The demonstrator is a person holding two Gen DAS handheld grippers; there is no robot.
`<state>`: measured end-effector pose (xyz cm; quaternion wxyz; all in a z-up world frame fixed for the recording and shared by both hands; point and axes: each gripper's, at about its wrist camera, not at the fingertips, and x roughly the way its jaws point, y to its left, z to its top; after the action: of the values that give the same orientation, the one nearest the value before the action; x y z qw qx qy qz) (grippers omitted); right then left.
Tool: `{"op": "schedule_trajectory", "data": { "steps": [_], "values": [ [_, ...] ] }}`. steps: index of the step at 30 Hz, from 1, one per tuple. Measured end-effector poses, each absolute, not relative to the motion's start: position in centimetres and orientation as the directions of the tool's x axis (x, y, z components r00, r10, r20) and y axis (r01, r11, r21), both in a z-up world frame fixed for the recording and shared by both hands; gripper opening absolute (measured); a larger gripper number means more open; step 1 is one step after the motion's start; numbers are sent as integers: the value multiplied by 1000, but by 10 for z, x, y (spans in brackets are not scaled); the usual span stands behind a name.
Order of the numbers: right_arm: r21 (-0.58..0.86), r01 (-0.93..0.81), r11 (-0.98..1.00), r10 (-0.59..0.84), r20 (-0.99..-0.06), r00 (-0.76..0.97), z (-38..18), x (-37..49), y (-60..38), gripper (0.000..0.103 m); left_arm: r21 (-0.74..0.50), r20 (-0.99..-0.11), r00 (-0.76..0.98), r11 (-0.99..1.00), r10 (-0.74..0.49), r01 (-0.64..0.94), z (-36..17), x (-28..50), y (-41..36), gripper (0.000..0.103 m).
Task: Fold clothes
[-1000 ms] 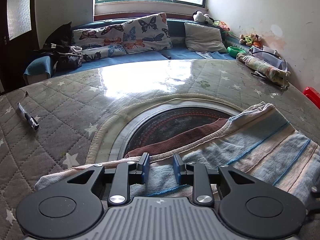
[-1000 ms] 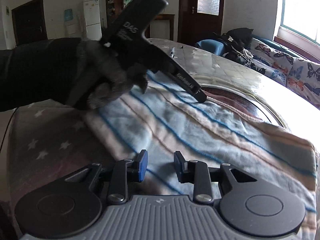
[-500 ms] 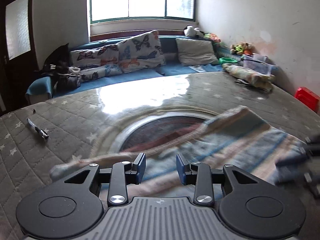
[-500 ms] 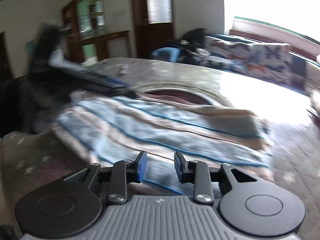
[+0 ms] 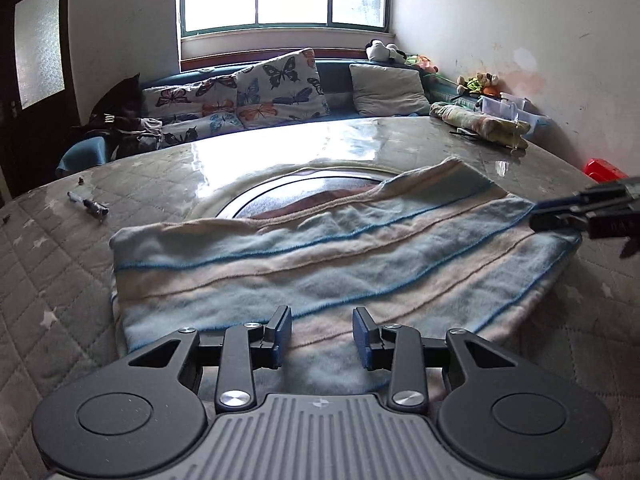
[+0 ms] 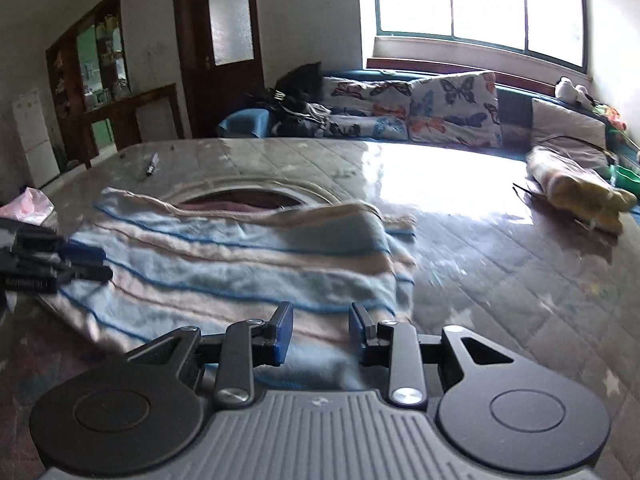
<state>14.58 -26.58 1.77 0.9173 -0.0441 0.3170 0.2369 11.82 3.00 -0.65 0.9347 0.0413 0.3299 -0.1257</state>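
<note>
Striped garment (image 5: 320,256) laid folded at the middle of the quilted tabletop (image 5: 52,280).
Both the left claw (image 5: 322,334) and the right claw (image 6: 320,332) are held wide apart and empty, poised at its near edge.

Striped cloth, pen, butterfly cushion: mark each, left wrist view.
striped cloth (image 5: 320,256): left wrist view, middle of the folded top layer.
pen (image 5: 89,205): left wrist view, mid-barrel, on the table left of the cloth.
butterfly cushion (image 5: 278,82): left wrist view, centre of its face.
</note>
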Motion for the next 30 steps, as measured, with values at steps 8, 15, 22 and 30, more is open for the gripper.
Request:
{"op": "schedule_trajectory", "data": {
  "steps": [8,15,22,30],
  "values": [
    [68,-448,891,389,-625,677,12,167,-260,30,-37,-616,766,978,-183,204,-6,109,51,37],
    [69,-431,900,371,-641,672,9,182,-259,30,-70,-613,773,986,-161,150,-6,112,71,37],
    [70,-429,901,373,-629,682,17,199,-251,30,-63,-610,776,986,-162,156,2,120,75,39],
    [67,-425,903,364,-646,671,16,248,-229,29,-27,-597,793,991,-122,133,12,155,83,39]
  ]
}}
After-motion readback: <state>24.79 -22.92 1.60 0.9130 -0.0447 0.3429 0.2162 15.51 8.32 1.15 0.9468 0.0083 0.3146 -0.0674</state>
